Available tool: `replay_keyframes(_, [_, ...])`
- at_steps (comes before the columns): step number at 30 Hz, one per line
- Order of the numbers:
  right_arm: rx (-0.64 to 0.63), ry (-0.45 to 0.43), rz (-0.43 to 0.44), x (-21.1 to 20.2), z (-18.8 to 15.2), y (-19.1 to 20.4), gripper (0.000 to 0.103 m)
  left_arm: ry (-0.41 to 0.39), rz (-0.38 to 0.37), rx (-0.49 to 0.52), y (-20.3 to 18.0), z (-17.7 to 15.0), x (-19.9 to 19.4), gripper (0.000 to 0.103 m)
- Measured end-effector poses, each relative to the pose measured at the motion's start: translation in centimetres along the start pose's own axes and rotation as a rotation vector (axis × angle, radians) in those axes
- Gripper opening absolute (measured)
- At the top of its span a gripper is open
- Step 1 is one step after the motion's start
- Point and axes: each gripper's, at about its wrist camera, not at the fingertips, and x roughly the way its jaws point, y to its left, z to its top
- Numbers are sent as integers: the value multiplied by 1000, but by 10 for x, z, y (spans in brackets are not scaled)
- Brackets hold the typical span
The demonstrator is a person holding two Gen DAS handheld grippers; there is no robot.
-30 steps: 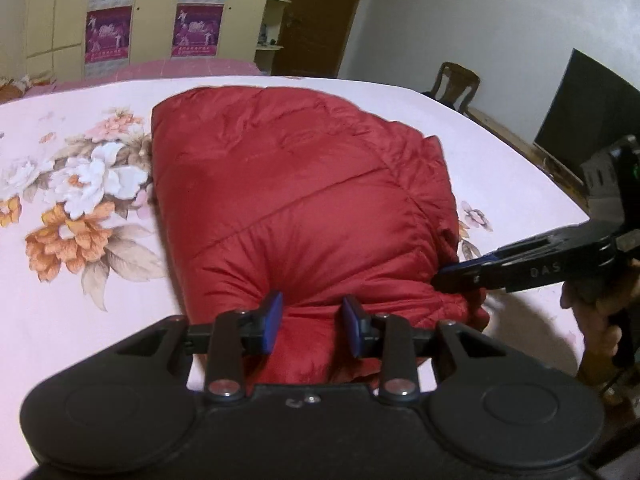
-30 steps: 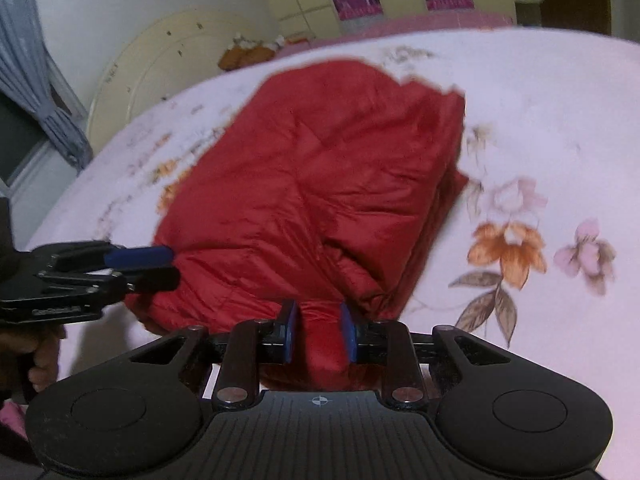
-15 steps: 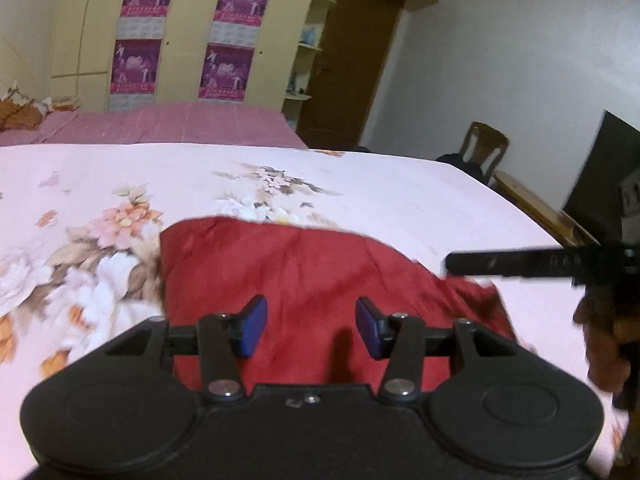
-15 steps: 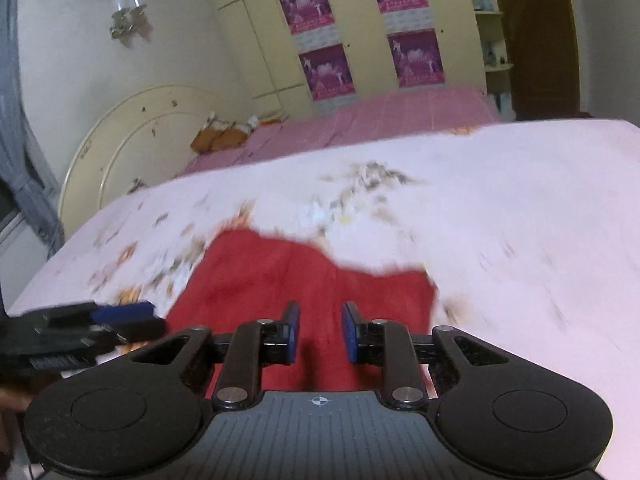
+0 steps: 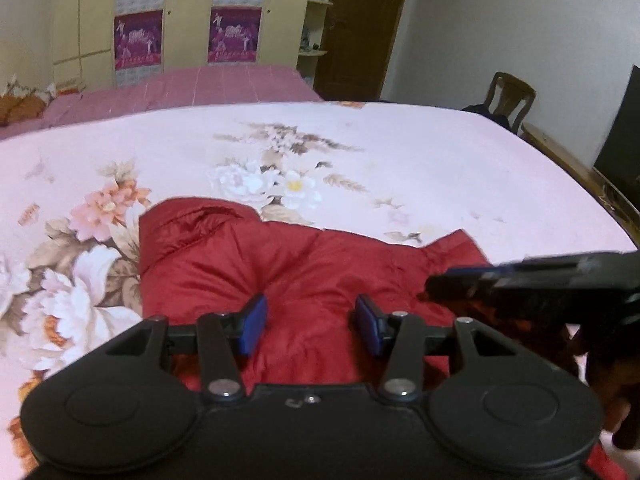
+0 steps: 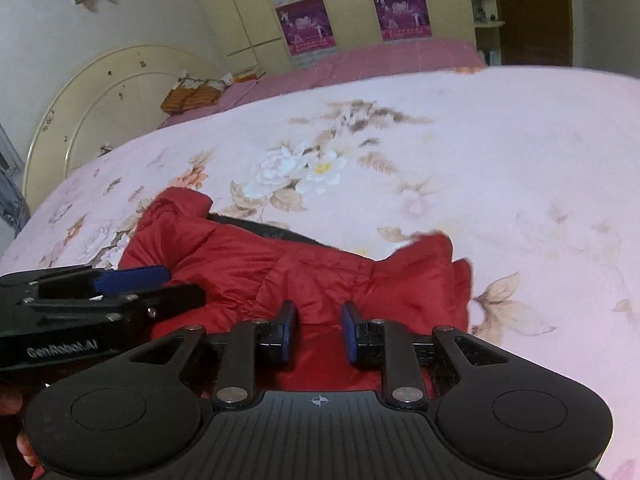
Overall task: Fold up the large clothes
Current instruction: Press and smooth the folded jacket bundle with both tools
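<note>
A red padded jacket (image 5: 320, 264) lies bunched on the pink floral bedsheet (image 5: 440, 160), with a dark lining strip showing along its far edge in the right wrist view. My left gripper (image 5: 310, 324) hovers over the jacket's near part, open, its blue pads apart and pressing on nothing. My right gripper (image 6: 318, 332) is shut on a ridge of the red jacket (image 6: 300, 272), which fills the narrow gap between its pads. Each gripper shows in the other's view: the right gripper (image 5: 444, 278) at the right edge, the left gripper (image 6: 180, 286) at the left edge.
The bedsheet (image 6: 480, 140) stretches far beyond the jacket. A rounded cream headboard (image 6: 100, 92) stands at the left. A pink blanket (image 5: 180, 88) covers the far end, with a wardrobe (image 5: 180, 12) behind. A wooden chair (image 5: 512, 96) and dark screen (image 5: 620, 140) are on the right.
Both grippers moved forward over the jacket, and more of the bed beyond it shows. The left jaws widened and let go of the fold. The right jaws kept their hold.
</note>
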Motion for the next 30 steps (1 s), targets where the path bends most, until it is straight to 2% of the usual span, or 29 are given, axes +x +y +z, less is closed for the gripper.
replay_keyframes(2, [12,-32,15,-20,-2,0,23,-11,3,2,-3,-4,-12,47])
replay_keyframes(4, [20,-27,23,-26,-8,0,23,3,7,-4,-5,-10,-11,47])
replay_keyframes(7, [4,21,10,-12,-22,-2,23,21,30,-7,-8,-16,-1,47])
replay_keyframes(10, [-26,27,-11,-5,-28,1,23,30,43,6,-11,-16,1,47])
replay_keyframes(13, [-27,25,-19,-14,-24,4,23,22,35,10,-13,-17,-17,47])
replay_keyframes(18, [-37,-25,24,-64,-33,7,24,-29,-26,-10,-21,-35,-68,47])
replay_keyframes(20, [-51,-10,23,-69,-43,6,23,-21,-24,-1,-26,-50,-71,47])
replay_keyframes(23, [-57,23,23,-53,-59,4,23,-9,3,11,-28,-67,-59,49])
replay_keyframes(27, [-69,31,9,-43,-61,6,23,9,18,-3,-26,-65,-50,49])
replay_keyframes(30, [-55,18,25,-66,-55,8,23,-2,12,-19,-31,-60,-76,46])
